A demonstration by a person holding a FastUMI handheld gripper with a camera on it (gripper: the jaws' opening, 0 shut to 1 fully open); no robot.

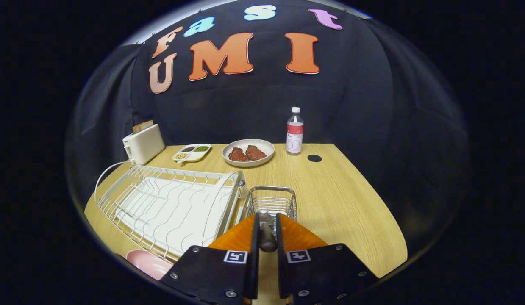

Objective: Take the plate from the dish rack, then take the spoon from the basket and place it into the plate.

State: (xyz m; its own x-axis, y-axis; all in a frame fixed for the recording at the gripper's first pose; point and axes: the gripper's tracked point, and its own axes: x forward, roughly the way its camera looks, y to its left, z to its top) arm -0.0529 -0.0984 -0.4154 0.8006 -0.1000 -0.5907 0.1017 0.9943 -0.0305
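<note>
My gripper (267, 222) is shut on the spoon (267, 238), whose dark handle stands pinched between the two fingers. Just ahead of the fingertips sits the small wire basket (287, 195), hooked to the right end of the white dish rack (169, 203). The spoon's lower part is hidden behind the fingers, so I cannot tell whether it is still inside the basket. The pink plate (147, 262) lies on the wooden table (351, 203), in front of the rack and to the left of my fingers. The rack holds no dishes.
Along the back of the table stand a white toaster (143, 144), a divided dish of beans (192, 152), a plate with two pieces of meat (248, 152) and a water bottle (294, 132). A round black hole (314, 158) marks the tabletop near the bottle.
</note>
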